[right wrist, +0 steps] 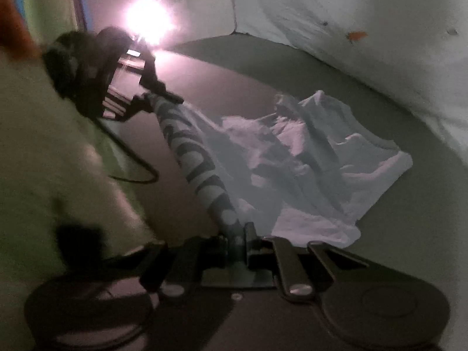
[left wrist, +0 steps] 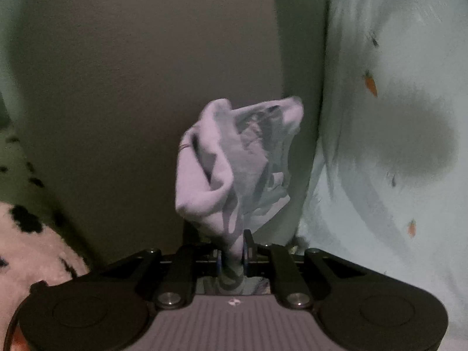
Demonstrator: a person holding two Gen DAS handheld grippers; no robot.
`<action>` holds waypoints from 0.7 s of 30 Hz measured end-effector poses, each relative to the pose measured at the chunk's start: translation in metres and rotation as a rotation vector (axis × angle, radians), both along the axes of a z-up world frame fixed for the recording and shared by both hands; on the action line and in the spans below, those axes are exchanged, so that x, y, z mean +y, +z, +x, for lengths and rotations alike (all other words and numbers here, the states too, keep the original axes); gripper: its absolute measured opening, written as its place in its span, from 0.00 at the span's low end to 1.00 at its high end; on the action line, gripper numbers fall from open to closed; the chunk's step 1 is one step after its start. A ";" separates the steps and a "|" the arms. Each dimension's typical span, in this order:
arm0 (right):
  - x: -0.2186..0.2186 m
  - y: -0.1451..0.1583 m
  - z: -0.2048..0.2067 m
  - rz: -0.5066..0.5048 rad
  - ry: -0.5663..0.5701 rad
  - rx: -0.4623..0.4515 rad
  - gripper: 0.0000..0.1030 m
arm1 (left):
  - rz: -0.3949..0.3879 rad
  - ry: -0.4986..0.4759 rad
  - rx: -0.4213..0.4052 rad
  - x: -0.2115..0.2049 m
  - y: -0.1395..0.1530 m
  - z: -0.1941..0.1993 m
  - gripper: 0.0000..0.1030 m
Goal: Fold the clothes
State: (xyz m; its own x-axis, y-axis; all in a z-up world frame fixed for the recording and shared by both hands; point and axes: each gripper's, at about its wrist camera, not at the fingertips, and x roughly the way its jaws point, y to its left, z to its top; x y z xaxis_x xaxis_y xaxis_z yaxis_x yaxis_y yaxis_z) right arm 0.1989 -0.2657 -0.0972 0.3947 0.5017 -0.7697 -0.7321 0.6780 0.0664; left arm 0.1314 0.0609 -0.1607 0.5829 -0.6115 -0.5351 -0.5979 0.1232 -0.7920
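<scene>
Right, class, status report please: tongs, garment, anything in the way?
Left tongs shut on the pale garment. Right tongs shut on its patterned band, stretched taut between both. Rest drapes below. Nothing obstructing.

Soft matt cloth garment point(right wrist: 307, 169), patterned band; matt black plastic gripper point(left wrist: 232, 256) with shiny metal bolts

Two wrist views, one garment between them

We look close along each closed jaw pair at the pale garment point(left wrist: 234, 163); our right view also faces the left gripper point(right wrist: 158, 96) beyond its jaws.
</scene>
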 end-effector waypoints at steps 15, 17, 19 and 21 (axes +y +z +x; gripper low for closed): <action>-0.050 0.017 0.116 0.156 -0.212 -0.035 0.11 | 0.087 -0.149 -0.128 -0.019 0.025 0.146 0.13; -0.056 0.016 0.143 0.169 -0.230 -0.030 0.11 | 0.108 -0.171 -0.141 -0.023 0.024 0.174 0.13; -0.061 0.014 0.173 0.176 -0.256 -0.022 0.11 | 0.127 -0.192 -0.150 -0.027 0.022 0.206 0.13; -0.064 0.010 0.206 0.183 -0.282 -0.015 0.11 | 0.147 -0.212 -0.158 -0.032 0.021 0.237 0.13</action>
